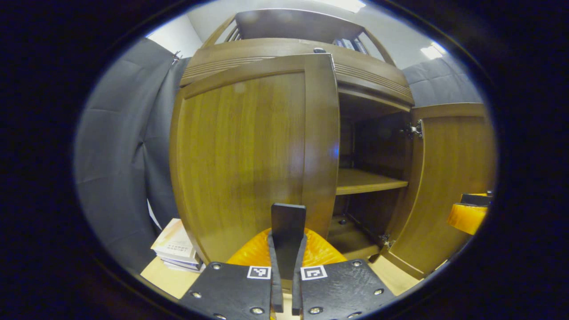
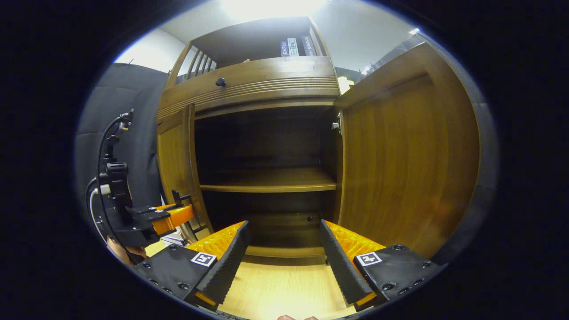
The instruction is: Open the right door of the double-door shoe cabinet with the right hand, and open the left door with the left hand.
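At the cabinet's left door [image 1: 249,151] your left gripper [image 1: 286,262] pinches its handle [image 1: 288,231]; right door [image 2: 400,155] stands wide, right gripper [image 2: 284,258] gapes empty.

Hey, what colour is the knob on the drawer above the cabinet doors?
The knob is dark, near black, against brown wood; the right gripper view shows it best.
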`<state>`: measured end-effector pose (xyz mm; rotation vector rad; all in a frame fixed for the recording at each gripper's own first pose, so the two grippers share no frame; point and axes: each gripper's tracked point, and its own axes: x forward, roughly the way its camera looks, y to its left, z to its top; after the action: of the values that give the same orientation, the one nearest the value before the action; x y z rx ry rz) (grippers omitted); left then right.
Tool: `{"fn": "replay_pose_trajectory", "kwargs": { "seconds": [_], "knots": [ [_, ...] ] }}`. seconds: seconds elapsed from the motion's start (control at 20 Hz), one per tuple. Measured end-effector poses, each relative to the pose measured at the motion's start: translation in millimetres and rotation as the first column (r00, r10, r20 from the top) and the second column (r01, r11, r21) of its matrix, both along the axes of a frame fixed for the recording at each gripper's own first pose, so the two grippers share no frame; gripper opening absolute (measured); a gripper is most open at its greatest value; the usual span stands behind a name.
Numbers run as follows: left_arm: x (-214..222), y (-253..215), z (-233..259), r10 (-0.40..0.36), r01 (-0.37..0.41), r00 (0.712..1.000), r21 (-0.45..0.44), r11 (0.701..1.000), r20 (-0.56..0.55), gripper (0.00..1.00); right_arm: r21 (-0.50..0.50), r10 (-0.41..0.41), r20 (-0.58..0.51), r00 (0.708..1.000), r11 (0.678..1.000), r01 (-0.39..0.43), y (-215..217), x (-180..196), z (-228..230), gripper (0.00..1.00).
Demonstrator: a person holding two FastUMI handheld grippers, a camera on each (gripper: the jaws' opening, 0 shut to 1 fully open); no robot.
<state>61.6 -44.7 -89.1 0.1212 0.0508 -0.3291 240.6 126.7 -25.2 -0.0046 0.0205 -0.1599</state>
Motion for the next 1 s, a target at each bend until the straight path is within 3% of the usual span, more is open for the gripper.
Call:
{"fn": "replay_pose_trajectory", "kwargs": {
  "seconds": [0.55,0.85,0.9,1.0],
  "knots": [
    [-53.2,69.8,4.2,0.009,-0.009,0.999,-0.002,1.000,0.041,0.10,0.005,-0.009,0.018,1.000,1.000,0.008,21.2,-34.6,-19.7,0.96],
    [-66.7,102.1,8.1,0.041,-0.040,0.998,-0.012,0.999,0.053,0.11,-0.002,0.014,0.020,1.000,1.000,-0.013,36.3,-30.4,-17.5,1.00],
    [-69.1,106.9,8.5,0.045,-0.044,0.997,-0.015,0.999,0.056,0.07,0.002,0.019,0.020,1.000,1.000,-0.019,38.8,-28.4,-15.6,0.98],
    [-73.4,117.1,10.5,0.057,-0.056,0.996,-0.023,0.998,0.061,0.11,-0.001,0.028,0.022,0.999,1.000,-0.028,42.6,-26.8,-14.6,0.96]
  ]
}}
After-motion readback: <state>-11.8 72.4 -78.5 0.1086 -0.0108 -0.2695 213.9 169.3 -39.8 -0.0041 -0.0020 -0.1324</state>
